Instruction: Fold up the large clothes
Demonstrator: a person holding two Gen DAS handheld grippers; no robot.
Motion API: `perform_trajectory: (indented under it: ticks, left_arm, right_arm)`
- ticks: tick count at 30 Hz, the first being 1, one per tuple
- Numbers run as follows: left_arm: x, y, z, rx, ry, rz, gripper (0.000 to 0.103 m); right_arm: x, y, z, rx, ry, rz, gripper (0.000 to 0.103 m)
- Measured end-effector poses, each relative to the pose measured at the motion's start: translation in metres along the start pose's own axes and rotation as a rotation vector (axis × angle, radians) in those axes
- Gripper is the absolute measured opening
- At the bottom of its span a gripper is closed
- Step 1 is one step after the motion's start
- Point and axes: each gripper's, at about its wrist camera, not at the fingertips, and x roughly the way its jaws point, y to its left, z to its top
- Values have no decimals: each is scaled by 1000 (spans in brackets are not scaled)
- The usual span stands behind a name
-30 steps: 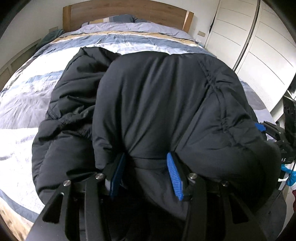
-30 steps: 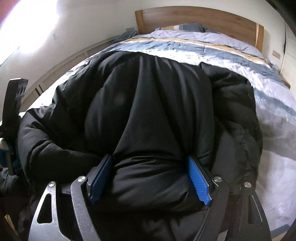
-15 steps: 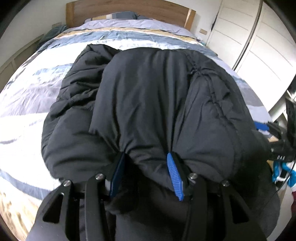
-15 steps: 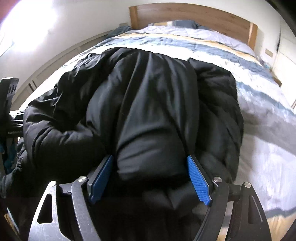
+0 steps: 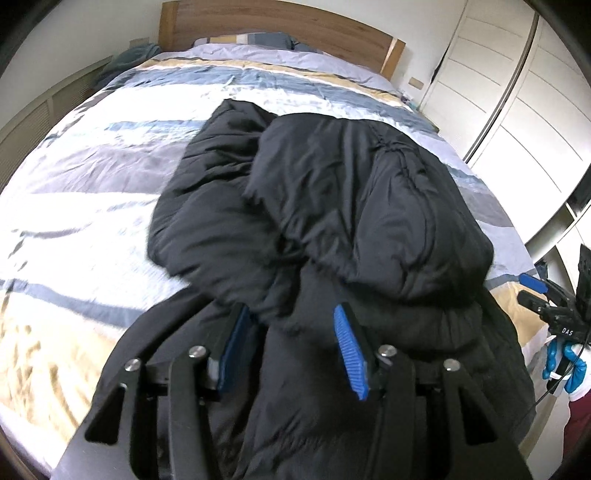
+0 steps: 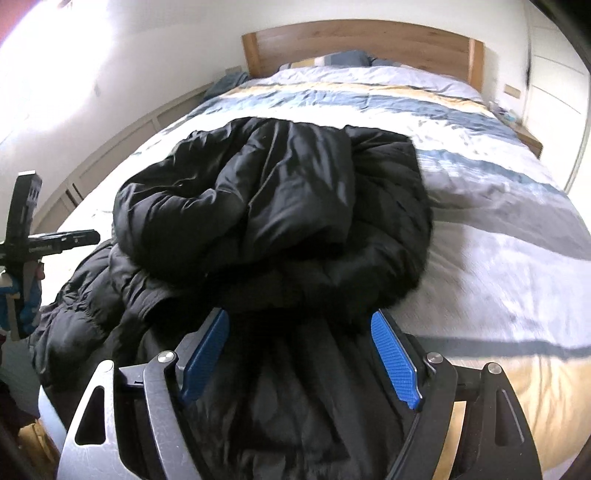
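Note:
A large black puffer jacket (image 5: pixel 332 221) lies on the striped bed, its far part folded back into a thick bundle over the near part; it also fills the right wrist view (image 6: pixel 280 206). My left gripper (image 5: pixel 290 343) is open, its blue pads (image 5: pixel 349 350) apart just above the near jacket fabric, clear of the bundle. My right gripper (image 6: pixel 301 350) is open too, with its pads (image 6: pixel 393 360) wide apart above the jacket's near part. Neither holds cloth. The other gripper shows at the edge of each view (image 5: pixel 554 306) (image 6: pixel 40 243).
The bed (image 5: pixel 92 192) has a blue, white and tan striped duvet and a wooden headboard (image 5: pixel 280 26). White wardrobe doors (image 5: pixel 517 110) stand on the right. A low panelled wall (image 6: pixel 122 147) runs along the left side.
Both grippers let go of the jacket fold and pulled back toward the foot of the bed. The folded part dropped onto the jacket and now lies as a bundle.

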Motion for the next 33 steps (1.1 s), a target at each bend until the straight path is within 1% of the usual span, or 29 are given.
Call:
perform_trajectory:
  ticks: [1, 4, 8, 12, 16, 19, 23, 26, 28, 33]
  left_arm:
    - [-7, 3, -4, -8, 0, 1, 55]
    - [-25, 14, -17, -23, -6, 9, 57]
    - [-44, 24, -32, -27, -14, 41, 62]
    - [-65, 43, -52, -51, -22, 68, 63]
    - [-75, 69, -71, -113, -17, 82, 64]
    - [-83, 90, -86, -166, -11, 96, 64]
    - [-91, 116, -103, -239, -11, 103, 64]
    - [-92, 129, -112, -279, 2, 90, 64]
    - [-89, 135, -120, -299, 20, 81, 64]
    - [-71, 139, -137, -330, 68, 44, 64]
  right_arm:
    - [-8, -2, -5, 9, -9, -5, 80]
    - [-28, -11, -19, 37, -29, -20, 81]
    - [-49, -23, -38, 75, -49, -42, 84]
    - [-69, -34, -60, 117, -59, -62, 89]
    - [-82, -46, -82, 165, -56, -79, 93]
    - [-86, -56, -98, 205, -46, -89, 95]
    - [-89, -66, -120, 247, -26, -104, 96]
    - [-89, -72, -133, 279, -12, -100, 98]
    - [-87, -75, -140, 298, 1, -93, 102]
    - [-71, -80, -161, 362, 56, -34, 103]
